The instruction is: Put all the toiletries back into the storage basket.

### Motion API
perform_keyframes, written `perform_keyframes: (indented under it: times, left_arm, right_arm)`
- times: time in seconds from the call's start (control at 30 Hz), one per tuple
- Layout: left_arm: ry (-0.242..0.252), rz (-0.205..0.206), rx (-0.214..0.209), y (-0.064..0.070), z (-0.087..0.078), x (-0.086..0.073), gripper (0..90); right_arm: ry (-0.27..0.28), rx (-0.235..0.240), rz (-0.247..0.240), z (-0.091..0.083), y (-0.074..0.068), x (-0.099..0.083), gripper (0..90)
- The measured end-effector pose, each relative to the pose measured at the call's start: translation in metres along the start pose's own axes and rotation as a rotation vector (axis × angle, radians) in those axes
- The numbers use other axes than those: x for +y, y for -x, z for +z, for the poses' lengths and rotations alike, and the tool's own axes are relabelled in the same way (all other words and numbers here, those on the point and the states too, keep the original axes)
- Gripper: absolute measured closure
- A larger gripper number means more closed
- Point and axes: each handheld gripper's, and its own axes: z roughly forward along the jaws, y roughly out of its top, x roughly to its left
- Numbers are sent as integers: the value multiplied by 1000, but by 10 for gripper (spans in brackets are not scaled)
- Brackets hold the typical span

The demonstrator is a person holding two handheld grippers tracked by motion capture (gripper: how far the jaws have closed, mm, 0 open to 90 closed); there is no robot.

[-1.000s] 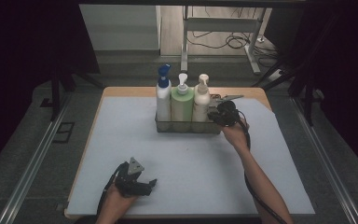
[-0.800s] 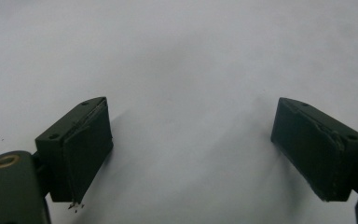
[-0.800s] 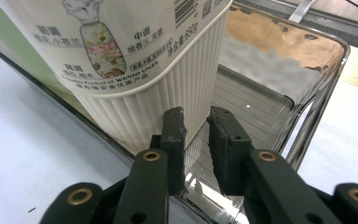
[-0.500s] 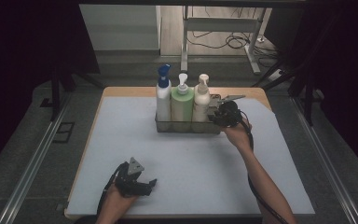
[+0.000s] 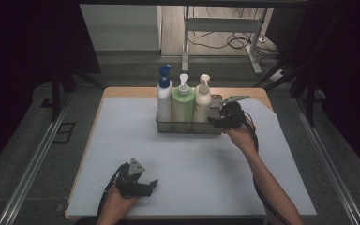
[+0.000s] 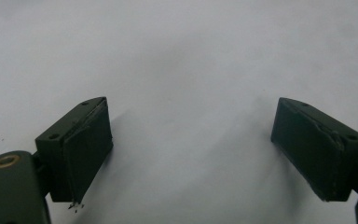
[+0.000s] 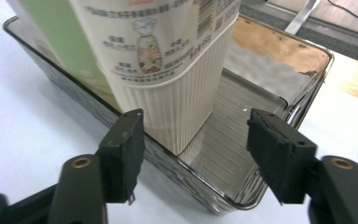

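Three pump bottles stand upright in a clear tray (image 5: 187,127) at the back middle of the table: a blue-capped white bottle (image 5: 164,96), a green bottle (image 5: 183,103) and a cream bottle (image 5: 202,102). My right gripper (image 5: 214,121) is at the tray's right end, open. In the right gripper view its jaws (image 7: 196,119) straddle the tray's near rim (image 7: 200,179), just in front of the cream bottle (image 7: 168,70), with the green bottle (image 7: 60,42) behind it. My left gripper (image 5: 151,184) rests open near the front left of the table, with only bare white mat (image 6: 191,70) between its jaws (image 6: 191,116).
The right part of the tray (image 7: 242,135) holds no bottle. The white mat (image 5: 192,164) covers most of the wooden table (image 5: 126,92). Metal rails (image 5: 33,173) run along both sides, and cables lie on the floor behind the table.
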Motion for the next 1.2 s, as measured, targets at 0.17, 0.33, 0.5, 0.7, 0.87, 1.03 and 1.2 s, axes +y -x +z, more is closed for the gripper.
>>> perform_keyframes:
  times: [0.17, 0.33, 0.5, 0.7, 0.87, 1.03, 1.2]
  left_arm:
    - [1, -1, 0, 0, 0, 0, 121]
    - [0, -1, 0, 0, 0, 0, 121]
    - [0, -1, 0, 0, 0, 0, 121]
    - [0, -1, 0, 0, 0, 0, 121]
    - [0, -1, 0, 0, 0, 0, 121]
    - [0, -1, 0, 0, 0, 0, 121]
    - [0, -1, 0, 0, 0, 0, 121]
  right_arm:
    - [0, -1, -13, -6, -2, -1, 294]
    - [5, 2, -24, -12, -4, -4, 271]
    - [-2, 17, -38, -16, -5, -7, 244]
    - [-4, 29, -46, -20, -6, -12, 210]
    - [-11, 34, -50, -23, -5, -16, 167]
    - [-24, 45, -67, -27, -6, -20, 137]
    - [-31, 51, -84, -33, -9, -25, 131]
